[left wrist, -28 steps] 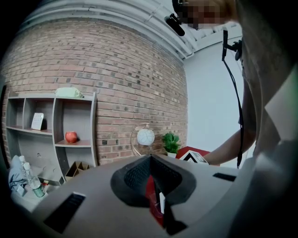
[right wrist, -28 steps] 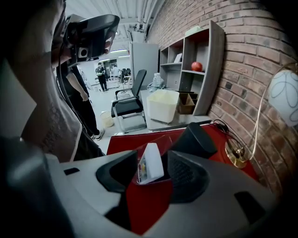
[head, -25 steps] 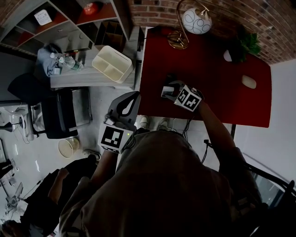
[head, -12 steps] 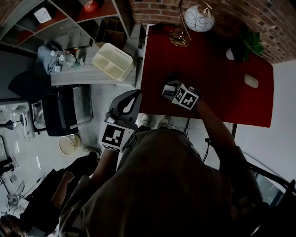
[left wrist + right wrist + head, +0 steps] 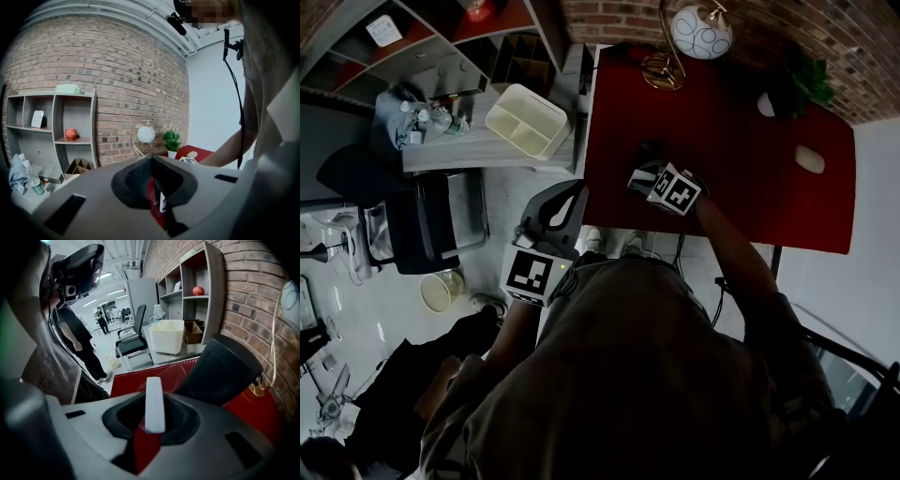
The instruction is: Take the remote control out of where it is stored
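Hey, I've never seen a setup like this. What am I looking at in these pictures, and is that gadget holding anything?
No robot here: a person holds a two-jaw tool, a gripper, in each hand; the marker cubes belong to them. One picture comes from a camera on the person's head, looking down. The other two come from cameras riding on each gripper, looking along its jaws. Below is a red table with a globe lamp, a potted plant and a small white oval thing. The right gripper is over the table; its jaws have just been closing and now pinch a slim white remote control beside a dark block, perhaps its holder. The left gripper is shut and empty, off the table's edge.
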